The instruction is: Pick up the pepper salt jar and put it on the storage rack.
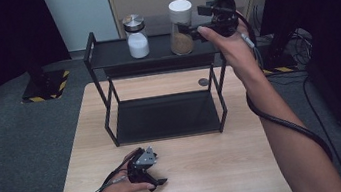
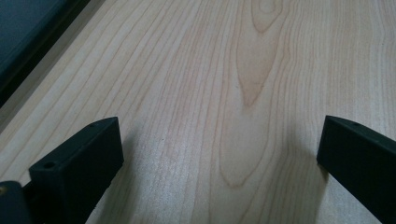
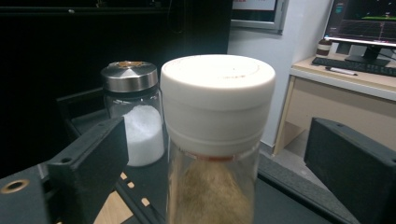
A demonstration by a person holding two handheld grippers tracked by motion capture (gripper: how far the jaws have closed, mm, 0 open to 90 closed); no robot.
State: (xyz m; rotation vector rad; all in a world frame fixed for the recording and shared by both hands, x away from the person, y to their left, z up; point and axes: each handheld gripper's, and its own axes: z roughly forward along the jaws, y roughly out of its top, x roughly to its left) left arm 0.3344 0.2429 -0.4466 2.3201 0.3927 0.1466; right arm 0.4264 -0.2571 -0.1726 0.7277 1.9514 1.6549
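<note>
Right tool (image 1: 193, 28) raised to top tier of black shelf rack (image 1: 97, 56), at right end. Jaws spread, flanking white-capped jar of brown powder (image 1: 181, 26); in right gripper view both jaws stand clear of the jar (image 3: 217, 135), gaps visible either side, no pad pressing on glass. Jar released, upright on top tier, near right end. Person's right hand (image 1: 232, 49) wrapped round tool body, cable trailing down along forearm.

Second jar, metal-capped, part filled with white powder (image 1: 136, 36), upright on same tier, left of brown jar, near but apart. In right gripper view seen behind left jaw (image 3: 135, 116). Nothing between tool and brown jar.

Lower tier of rack bare and dark. Small round grey disc (image 1: 203, 82) on bench (image 1: 194, 173) behind rack's right legs.

Left tool (image 1: 156, 181) resting low at near left of bench, held in left hand (image 1: 120, 186). Jaws wide apart in left gripper view, bare wood grain (image 2: 224, 93) between, nothing gripped. Well apart from rack and both jars.
</note>
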